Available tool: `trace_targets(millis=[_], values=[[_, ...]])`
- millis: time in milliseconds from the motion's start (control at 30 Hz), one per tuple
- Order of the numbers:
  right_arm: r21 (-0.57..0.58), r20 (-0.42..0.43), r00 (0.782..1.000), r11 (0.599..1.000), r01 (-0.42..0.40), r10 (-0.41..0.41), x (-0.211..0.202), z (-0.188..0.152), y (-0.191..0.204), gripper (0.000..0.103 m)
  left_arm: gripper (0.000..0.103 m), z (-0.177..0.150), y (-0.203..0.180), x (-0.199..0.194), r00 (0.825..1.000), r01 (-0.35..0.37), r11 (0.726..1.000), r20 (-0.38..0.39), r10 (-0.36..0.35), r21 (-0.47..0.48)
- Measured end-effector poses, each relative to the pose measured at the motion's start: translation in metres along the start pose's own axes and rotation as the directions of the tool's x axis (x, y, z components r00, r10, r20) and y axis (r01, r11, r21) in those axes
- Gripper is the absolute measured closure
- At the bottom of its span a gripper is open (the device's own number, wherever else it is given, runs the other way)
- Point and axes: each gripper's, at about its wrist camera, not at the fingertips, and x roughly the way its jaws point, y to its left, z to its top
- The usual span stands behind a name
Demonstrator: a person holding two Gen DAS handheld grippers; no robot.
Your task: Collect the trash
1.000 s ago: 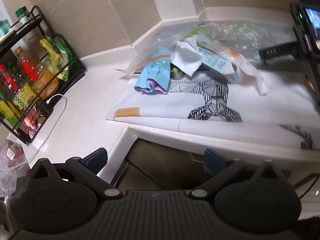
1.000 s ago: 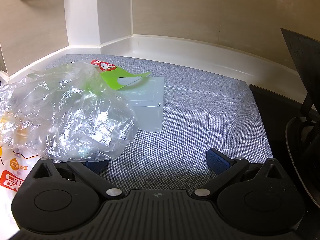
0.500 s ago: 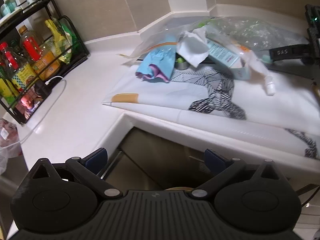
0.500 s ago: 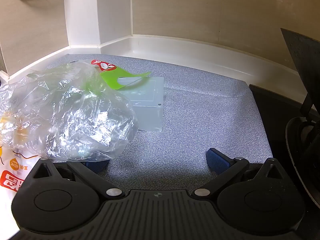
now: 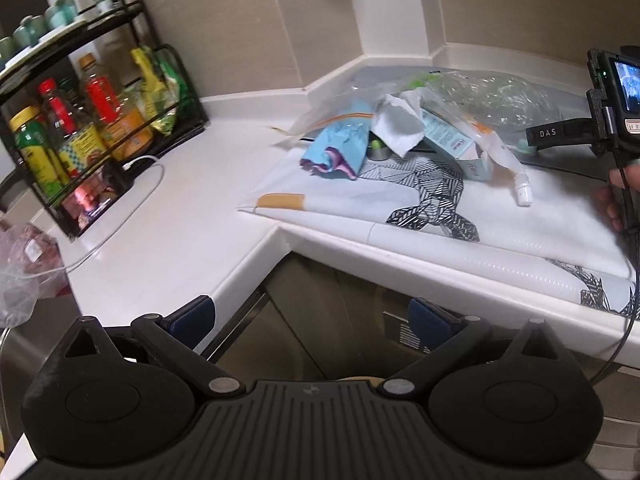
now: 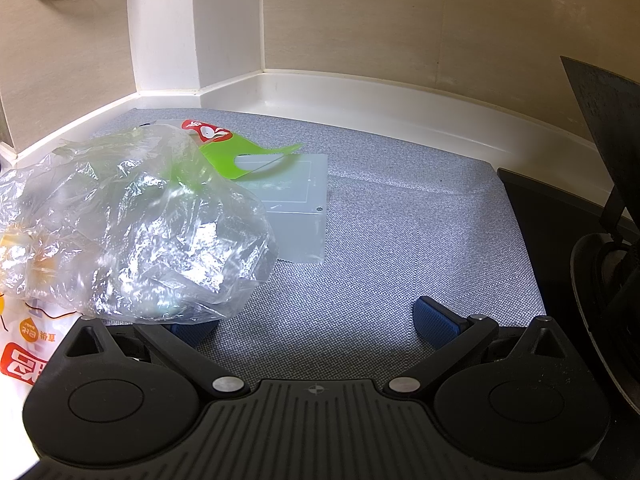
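Both grippers' fingers spread, empty. Right gripper nearer: crumpled plastic bag touches its left finger; left gripper off the bench edge.

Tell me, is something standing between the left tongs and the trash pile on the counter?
Nothing visible. The left tongs are open off the counter edge; only bare patterned mat lies before the trash pile.

Black grippers (blue-padded fingers)

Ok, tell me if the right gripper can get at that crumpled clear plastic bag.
Probably yes: the right gripper is open, the clear plastic bag lies over its left finger, and nothing blocks it.
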Motion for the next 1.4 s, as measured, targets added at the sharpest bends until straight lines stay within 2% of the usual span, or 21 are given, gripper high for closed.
trace_targets(millis=[133,233,300,400,433,533,567,633,700,867,967,1133,1400], values=[[0.024,0.012,1.000,1.000,-0.002,0.002,-0.019,-0.008,0.001,0.000,0.000,-0.009,0.011,-0.015,1.000,-0.020,1.000,0.018,0.020,-0.005],[0.033,0.092,0.993,0.996,-0.080,0.076,-0.076,-0.025,0.003,0.000,0.000,-0.016,0.018,-0.026,1.000,-0.023,1.000,0.020,0.023,-0.018],[0.020,0.139,0.979,0.988,-0.152,0.147,-0.119,-0.038,0.005,0.000,0.000,-0.023,0.021,-0.033,1.000,-0.010,0.999,0.015,0.010,-0.034],[-0.006,0.233,0.941,0.968,-0.251,0.245,-0.180,-0.057,0.008,0.000,0.000,-0.034,0.023,-0.045,1.000,-0.004,0.999,0.014,0.005,-0.046],[-0.018,0.275,0.922,0.961,-0.277,0.271,-0.201,-0.066,0.008,0.000,0.000,-0.038,0.023,-0.048,1.000,-0.009,0.999,0.016,0.010,-0.047],[-0.042,0.431,0.854,0.951,-0.305,0.293,-0.251,-0.090,0.010,0.000,0.000,-0.047,0.024,-0.058,0.999,-0.033,0.998,0.018,0.034,-0.051],[-0.067,0.438,0.847,0.950,-0.305,0.302,-0.262,-0.094,0.014,0.000,0.000,-0.050,0.025,-0.060,0.999,-0.038,0.998,0.016,0.039,-0.054],[-0.128,0.386,0.857,0.940,-0.316,0.341,-0.273,-0.095,0.021,0.000,0.000,-0.054,0.026,-0.064,0.999,-0.036,0.997,0.012,0.037,-0.064],[-0.161,0.358,0.856,0.928,-0.337,0.373,-0.283,-0.102,0.026,0.000,0.000,-0.058,0.027,-0.068,0.999,-0.032,0.997,0.017,0.034,-0.076],[-0.191,0.319,0.866,0.921,-0.339,0.385,-0.298,-0.118,0.037,0.000,0.000,-0.063,0.029,-0.077,0.999,-0.024,0.995,0.030,0.027,-0.096],[-0.196,0.298,0.880,0.926,-0.323,0.370,-0.303,-0.123,0.037,0.000,0.000,-0.064,0.029,-0.080,0.999,-0.005,0.994,0.031,0.008,-0.109],[-0.205,0.297,0.882,0.927,-0.315,0.366,-0.309,-0.127,0.036,0.000,0.000,-0.065,0.030,-0.081,1.000,0.018,0.992,0.025,-0.015,-0.125],[-0.220,0.284,0.876,0.916,-0.336,0.389,-0.309,-0.127,0.045,0.000,0.000,-0.070,0.033,-0.073,1.000,0.014,0.991,-0.001,-0.014,-0.136]])
